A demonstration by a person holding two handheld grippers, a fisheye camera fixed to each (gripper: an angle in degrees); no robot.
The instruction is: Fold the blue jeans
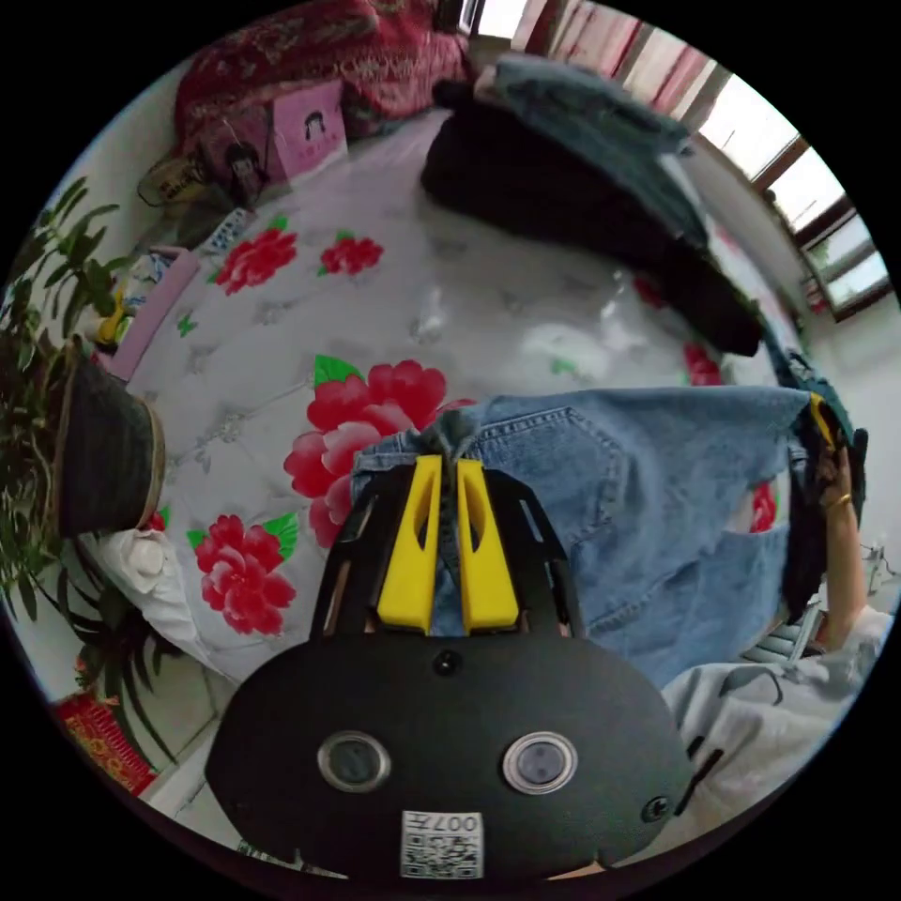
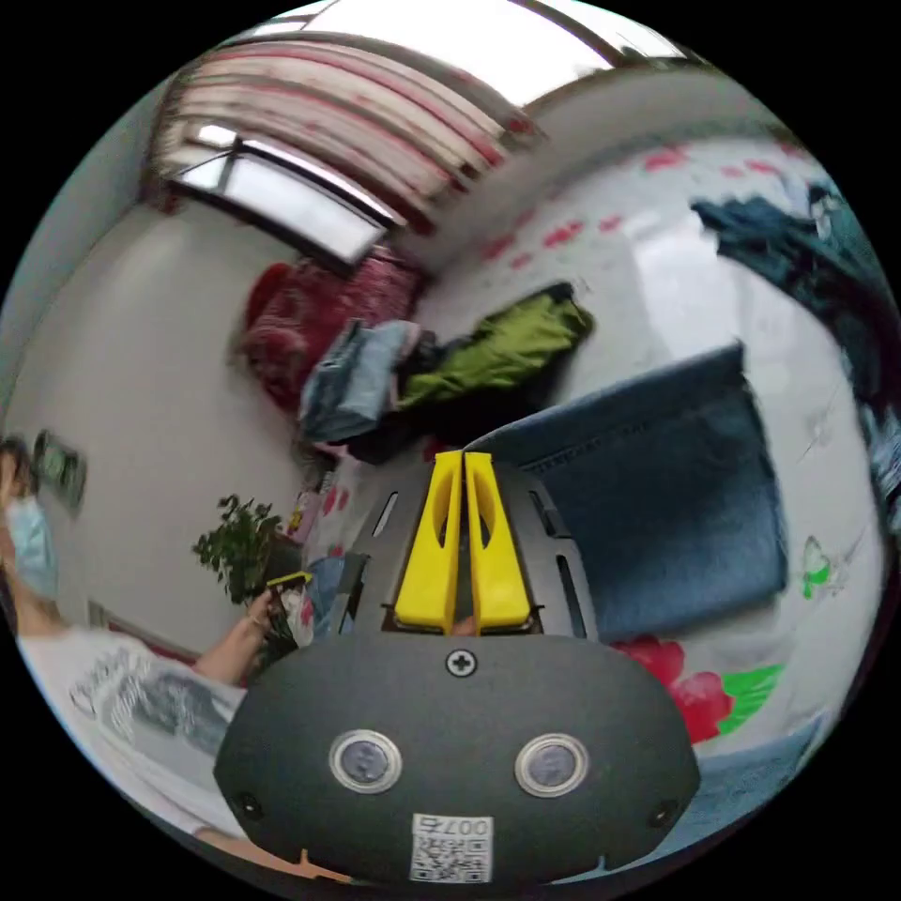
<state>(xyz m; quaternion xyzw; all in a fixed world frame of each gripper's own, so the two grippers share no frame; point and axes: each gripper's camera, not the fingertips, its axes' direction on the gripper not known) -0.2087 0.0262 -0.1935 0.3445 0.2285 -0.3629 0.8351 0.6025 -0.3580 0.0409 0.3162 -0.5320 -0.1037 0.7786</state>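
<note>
We start at our left tongs [image 1: 449, 466], whose yellow jaws are pressed nearly together with a bunched corner of the blue jeans [image 1: 648, 497] pinched between them. From that corner the waistband runs taut across the left gripper view to the far side, where a hand [image 1: 833, 469] and a bit of yellow mark what is probably our other tool gripping the opposite corner. Holding the two corners apart like this keeps the denim stretched flat in the air, so it can come down without wrinkles.

In the right gripper view our right tongs [image 2: 462, 458] are likewise closed to a thin slit, their tips touching the edge of the denim; the blur hides whether cloth sits between them, so we cannot tell if they truly grip. Beyond them the jeans spread as a broad blue panel over the bed [image 2: 676, 272] with its red flower print.

Farther out, a heap of dark clothes [image 1: 563, 197] lies along the bed's far side, well apart from our jeans, and a potted plant [image 1: 84, 450] stands beside the bed.
</note>
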